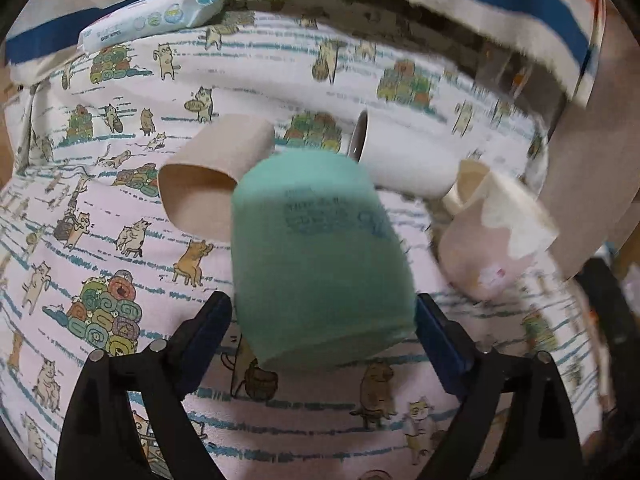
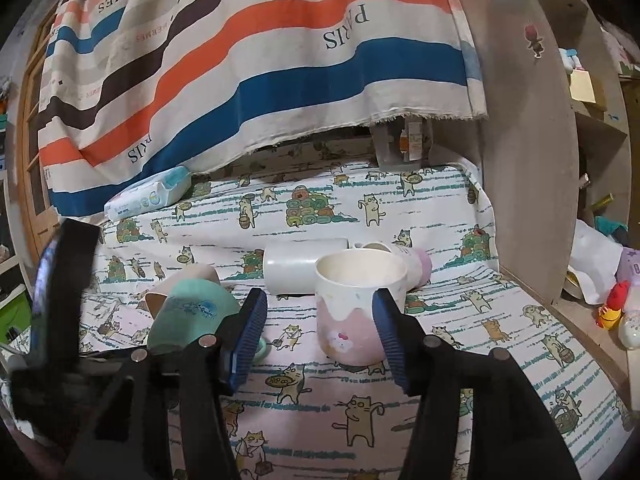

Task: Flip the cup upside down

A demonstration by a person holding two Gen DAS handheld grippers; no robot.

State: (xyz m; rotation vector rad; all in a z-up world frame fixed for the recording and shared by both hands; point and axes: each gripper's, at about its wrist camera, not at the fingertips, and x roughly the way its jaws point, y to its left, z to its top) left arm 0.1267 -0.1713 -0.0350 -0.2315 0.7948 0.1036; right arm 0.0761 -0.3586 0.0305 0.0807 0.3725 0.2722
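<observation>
Two cups within reach, one of them mid-turn. Lower centre of the left wrist view: teal cup (image 1: pixel 320 256) clamped between the pads of the left gripper (image 1: pixel 322 320), tilted, closed base pointing up and away, mouth low over the cat-print cloth (image 1: pixel 100 208). By the look of it, most of the way through the flip.

Finish by rolling the wrist to a level rim, then lower straight down onto bare cloth, short of the brown cup (image 1: pixel 212 176) and the white cup (image 1: pixel 404 160) lying on their sides just behind. Loosen only with the rim flat all round; beware of tipping on soft, creased fabric.

Centre of the right wrist view: right gripper (image 2: pixel 320 300) spread wide around the upright pink cup (image 2: pixel 352 320), not squeezing. Hold it off, away from the teal cup's landing spot.
</observation>
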